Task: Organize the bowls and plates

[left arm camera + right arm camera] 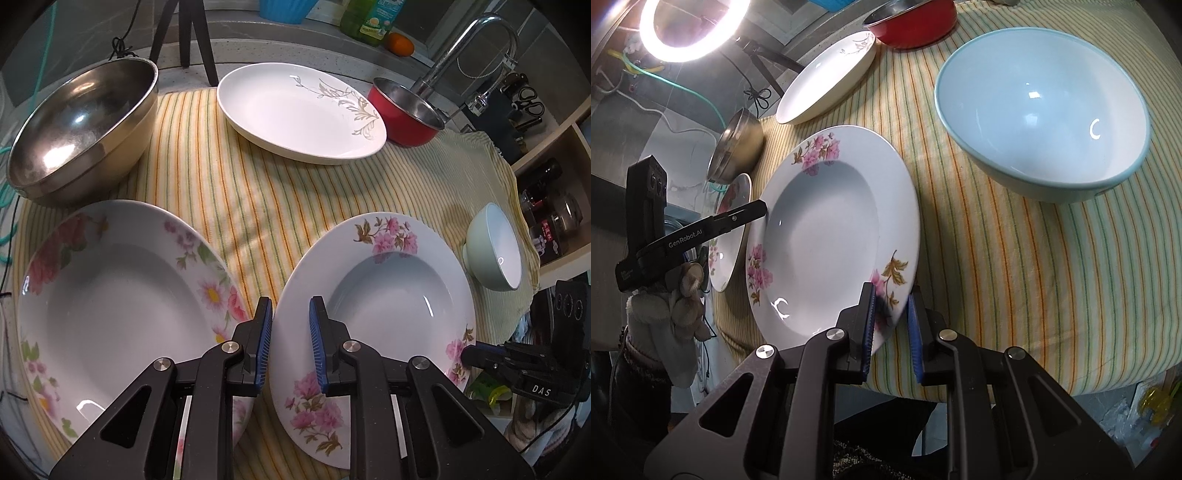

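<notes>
A white deep plate with pink flowers (pixel 384 295) is tilted up off the striped cloth (pixel 240 192). My left gripper (pixel 291 314) straddles its left rim with the jaws partly closed around it. My right gripper (pixel 892 302) straddles the opposite rim of the same plate (pixel 831 229) and shows at the plate's right edge in the left wrist view (pixel 476 354). A second flowered plate (pixel 110 302) lies to the left. A pale green bowl (pixel 1041 122) stands to the right of the held plate.
A steel mixing bowl (pixel 81 125) sits at the back left. A white oval dish with a grey leaf pattern (pixel 299 110) and a red pot (pixel 406 114) sit at the back. A tap (pixel 476 48) and shelves with jars (pixel 554 221) are on the right.
</notes>
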A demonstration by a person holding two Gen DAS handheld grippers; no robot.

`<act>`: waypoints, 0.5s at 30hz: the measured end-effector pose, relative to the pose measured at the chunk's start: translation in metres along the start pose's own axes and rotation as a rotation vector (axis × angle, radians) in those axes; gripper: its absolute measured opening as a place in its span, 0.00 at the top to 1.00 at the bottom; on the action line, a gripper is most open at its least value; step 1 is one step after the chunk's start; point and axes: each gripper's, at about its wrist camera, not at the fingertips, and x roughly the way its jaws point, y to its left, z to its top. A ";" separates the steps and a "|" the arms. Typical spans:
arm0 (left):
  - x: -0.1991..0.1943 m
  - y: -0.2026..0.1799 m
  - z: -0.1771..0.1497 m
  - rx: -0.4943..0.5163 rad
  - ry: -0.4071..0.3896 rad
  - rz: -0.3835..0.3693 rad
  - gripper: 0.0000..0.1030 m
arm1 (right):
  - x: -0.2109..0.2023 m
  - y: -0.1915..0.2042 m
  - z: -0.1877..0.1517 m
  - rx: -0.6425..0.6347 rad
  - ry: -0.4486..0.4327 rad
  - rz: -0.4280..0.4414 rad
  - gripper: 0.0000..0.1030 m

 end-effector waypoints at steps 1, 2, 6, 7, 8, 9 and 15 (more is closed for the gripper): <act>0.000 0.000 0.000 0.001 0.000 0.001 0.82 | 0.000 0.000 0.000 0.001 0.000 0.000 0.83; 0.000 0.000 0.001 0.001 0.001 0.000 0.82 | 0.000 0.000 -0.001 -0.001 0.001 0.000 0.83; 0.001 -0.001 0.001 0.004 0.001 0.001 0.81 | -0.001 0.002 -0.004 -0.006 0.004 -0.002 0.83; 0.001 -0.001 0.001 0.005 0.001 0.002 0.81 | -0.001 0.002 -0.004 -0.006 0.004 -0.002 0.83; 0.001 -0.001 0.001 0.006 0.000 0.004 0.81 | -0.001 0.001 -0.005 -0.005 0.004 -0.001 0.83; 0.001 -0.002 0.001 0.006 0.000 0.005 0.81 | -0.001 0.001 -0.005 -0.005 0.004 -0.002 0.83; 0.001 -0.002 0.001 0.008 0.000 0.008 0.81 | -0.001 0.001 -0.006 -0.011 0.008 -0.004 0.83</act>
